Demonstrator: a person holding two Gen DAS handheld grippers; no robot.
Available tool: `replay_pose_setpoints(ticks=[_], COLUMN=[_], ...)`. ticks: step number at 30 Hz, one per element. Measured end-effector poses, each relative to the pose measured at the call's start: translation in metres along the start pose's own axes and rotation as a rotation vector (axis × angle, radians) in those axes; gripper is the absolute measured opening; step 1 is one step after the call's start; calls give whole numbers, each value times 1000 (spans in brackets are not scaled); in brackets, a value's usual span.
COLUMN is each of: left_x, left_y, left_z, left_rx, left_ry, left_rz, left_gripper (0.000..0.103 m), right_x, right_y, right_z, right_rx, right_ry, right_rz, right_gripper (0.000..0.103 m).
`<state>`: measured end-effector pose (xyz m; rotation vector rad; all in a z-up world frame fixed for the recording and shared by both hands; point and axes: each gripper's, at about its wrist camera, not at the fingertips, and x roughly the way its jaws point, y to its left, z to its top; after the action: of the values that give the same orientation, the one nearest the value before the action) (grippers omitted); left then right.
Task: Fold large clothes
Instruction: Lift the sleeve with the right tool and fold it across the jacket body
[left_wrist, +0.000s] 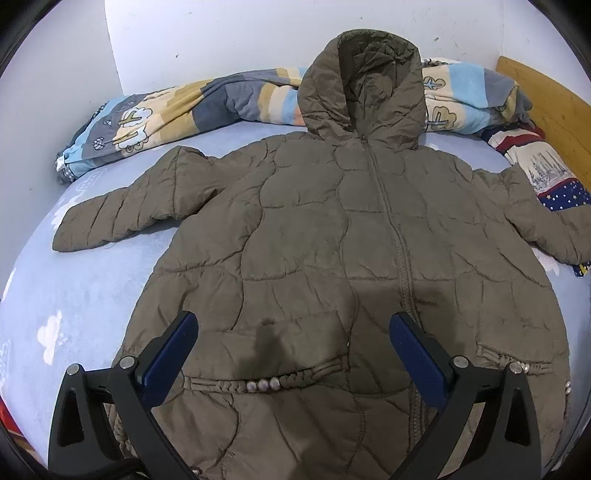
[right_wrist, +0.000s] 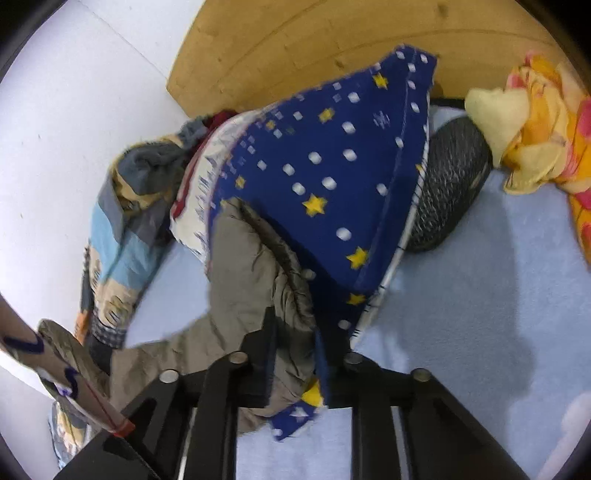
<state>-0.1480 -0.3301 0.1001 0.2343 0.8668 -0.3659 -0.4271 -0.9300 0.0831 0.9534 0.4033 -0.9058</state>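
An olive quilted hooded jacket (left_wrist: 314, 236) lies flat and zipped on a light blue bed sheet (left_wrist: 74, 295), hood toward the wall and sleeves spread. My left gripper (left_wrist: 293, 326) hovers over the jacket's lower front, open, with nothing between its blue pads (left_wrist: 173, 354). In the right wrist view the jacket's sleeve end (right_wrist: 243, 266) bunches up between the black fingers (right_wrist: 264, 332) of my right gripper (right_wrist: 295, 336), which is shut on it. A corner of the blue star-patterned blanket (right_wrist: 332, 177) lies against the same fingers; whether it is pinched too is unclear.
A striped cartoon-print quilt (left_wrist: 177, 107) is bunched along the white wall behind the hood. A wooden headboard (right_wrist: 295, 48) stands at the right end, with a dark knitted cushion (right_wrist: 450, 184) and a yellow-pink floral cloth (right_wrist: 546, 122) near it.
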Motion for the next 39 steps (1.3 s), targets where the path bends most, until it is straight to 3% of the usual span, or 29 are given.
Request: replay_pose_setpoints(ticks=[6, 15, 19, 31, 39], left_x=[-15, -28, -31, -37, -34], left_y=[1, 13, 20, 37, 43], left_z=[1, 1, 1, 3, 3], left_rx=[-10, -23, -49, -98, -121], left_ry=[-36, -68, -68, -86, -82], left_rz=[-13, -6, -1, 8, 19], left_gripper=[103, 103, 103, 103, 103], right_x=[-46, -116, -143, -146, -105], right_y=[73, 216, 256, 355, 399], right_z=[-1, -39, -59, -148, -230], right_rx=[-93, -212, -251, -384, -450], right_ry=[-78, -97, -85, 109, 302], right_rz=[101, 394, 509, 710, 769], right_gripper=[16, 16, 16, 16, 15])
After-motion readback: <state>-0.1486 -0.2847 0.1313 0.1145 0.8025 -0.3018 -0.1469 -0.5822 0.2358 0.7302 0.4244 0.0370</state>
